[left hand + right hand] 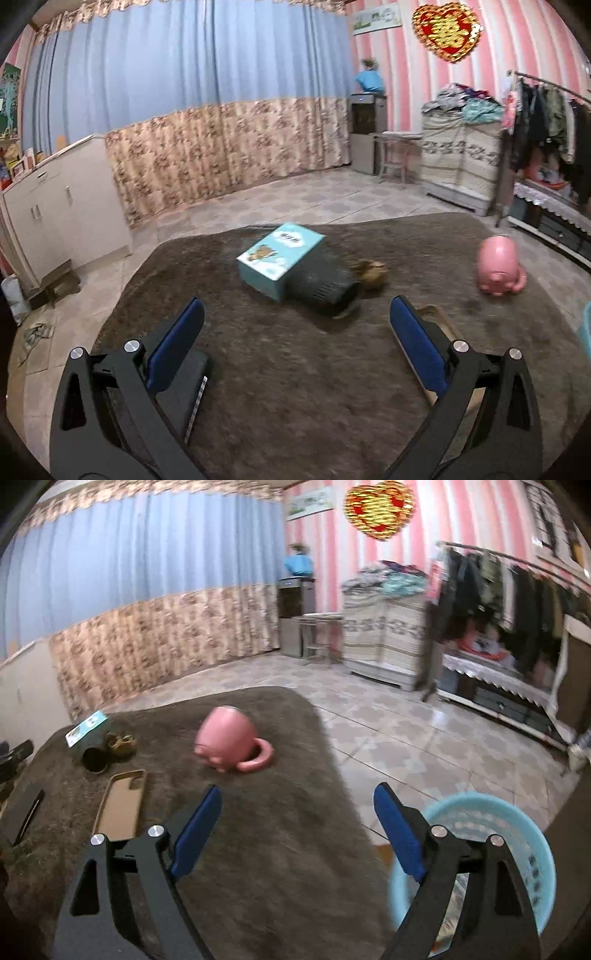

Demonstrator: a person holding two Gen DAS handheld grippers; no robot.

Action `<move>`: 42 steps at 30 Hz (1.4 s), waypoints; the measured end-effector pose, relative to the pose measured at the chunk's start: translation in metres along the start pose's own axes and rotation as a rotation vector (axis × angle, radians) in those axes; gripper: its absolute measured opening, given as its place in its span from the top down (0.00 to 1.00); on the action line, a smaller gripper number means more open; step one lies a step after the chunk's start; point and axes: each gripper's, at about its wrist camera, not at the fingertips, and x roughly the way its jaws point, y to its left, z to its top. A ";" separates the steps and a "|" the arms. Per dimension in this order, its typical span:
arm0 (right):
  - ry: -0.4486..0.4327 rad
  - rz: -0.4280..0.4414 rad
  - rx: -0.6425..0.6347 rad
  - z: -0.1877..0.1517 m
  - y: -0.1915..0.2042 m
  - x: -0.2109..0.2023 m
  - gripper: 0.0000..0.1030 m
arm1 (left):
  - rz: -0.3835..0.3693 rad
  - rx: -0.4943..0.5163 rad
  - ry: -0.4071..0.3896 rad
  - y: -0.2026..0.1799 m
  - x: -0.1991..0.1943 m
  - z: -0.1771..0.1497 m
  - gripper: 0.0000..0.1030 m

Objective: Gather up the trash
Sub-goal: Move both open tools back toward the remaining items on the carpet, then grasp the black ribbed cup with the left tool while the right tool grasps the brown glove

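Note:
On the brown rug (295, 369) a teal box (280, 258) leans on a dark cylindrical cup lying on its side (325, 290), with a crumpled brown wad (371, 275) behind it. My left gripper (297, 317) is open and empty, short of them. In the right wrist view the same box (85, 726), cup (94, 758) and wad (121, 744) lie far left. My right gripper (297, 805) is open and empty above the rug's right part, with a light blue basket (517, 834) under its right finger.
A pink pig-shaped mug (229, 738) lies on its side on the rug; it also shows in the left wrist view (496, 266). A tan phone case (122, 805) and a black flat object (26, 812) lie on the rug. Cabinet (55, 210) left, tiled floor (424, 746) right, clothes rack (498, 590) beyond.

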 end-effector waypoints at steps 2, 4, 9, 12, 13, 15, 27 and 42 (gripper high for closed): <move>0.007 0.013 -0.026 0.005 0.013 0.012 0.19 | 0.006 -0.005 0.025 0.002 0.018 0.002 0.05; 0.017 0.031 -0.049 0.010 0.028 0.025 0.19 | 0.002 -0.015 0.047 -0.001 0.035 0.005 0.05; 0.043 0.064 -0.078 0.019 0.052 0.057 0.19 | -0.008 -0.034 0.098 -0.017 0.080 0.007 0.05; 0.059 0.070 -0.100 0.021 0.061 0.073 0.19 | 0.006 -0.042 0.134 -0.025 0.107 0.006 0.06; 0.067 0.070 -0.107 0.022 0.064 0.080 0.19 | 0.008 -0.054 0.148 -0.027 0.118 0.007 0.06; 0.084 0.075 -0.108 0.023 0.068 0.092 0.19 | 0.013 -0.062 0.160 -0.029 0.130 0.008 0.06; 0.142 0.126 -0.107 0.021 0.089 0.126 0.19 | -0.095 -0.062 0.188 -0.035 0.146 -0.002 0.37; 0.140 0.181 -0.204 0.022 0.148 0.129 0.19 | -0.092 -0.145 0.175 0.005 0.122 -0.012 0.24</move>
